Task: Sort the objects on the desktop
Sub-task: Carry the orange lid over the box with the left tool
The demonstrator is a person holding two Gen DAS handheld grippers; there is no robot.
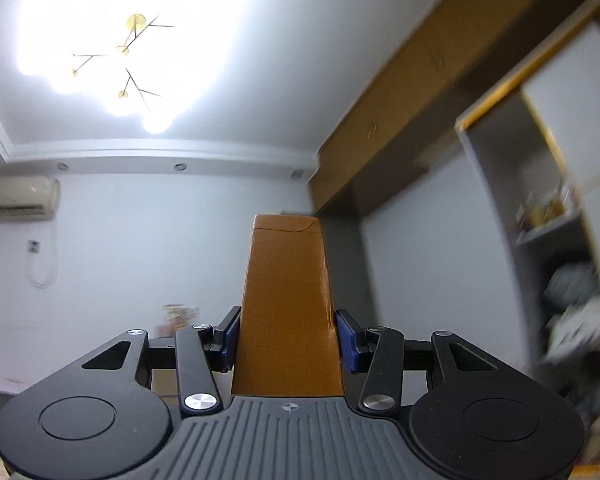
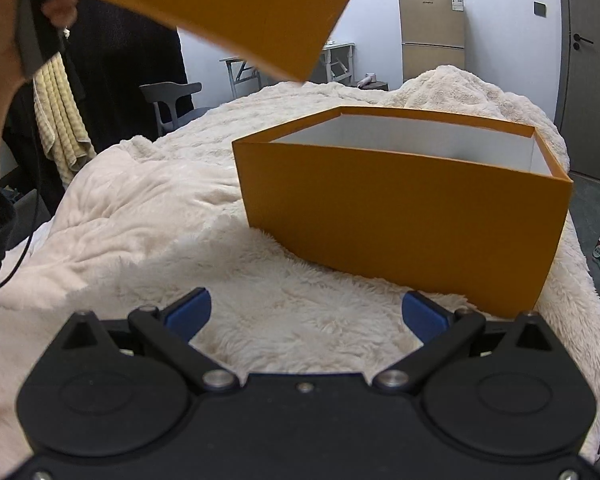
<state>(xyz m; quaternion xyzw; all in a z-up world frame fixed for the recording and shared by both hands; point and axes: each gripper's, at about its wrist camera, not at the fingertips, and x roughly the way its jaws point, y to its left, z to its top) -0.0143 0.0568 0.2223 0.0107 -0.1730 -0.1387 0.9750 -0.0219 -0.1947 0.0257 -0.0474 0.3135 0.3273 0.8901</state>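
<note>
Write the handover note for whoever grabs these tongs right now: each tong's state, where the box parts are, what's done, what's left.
Left tongs: shut on the flat orange cardboard lid, held up in the air, pointing toward the ceiling. In the right wrist view the lid hangs above and left of the box.
Right tongs: open, holding nothing, low over the fluffy cream blanket, in front of the box.
Orange cardboard box with white inside: sits open on the blanket; its floor is hidden from here.
Done: lid is off.
Left: set the lid down, then sort items; none to sort are visible in either view.
</note>
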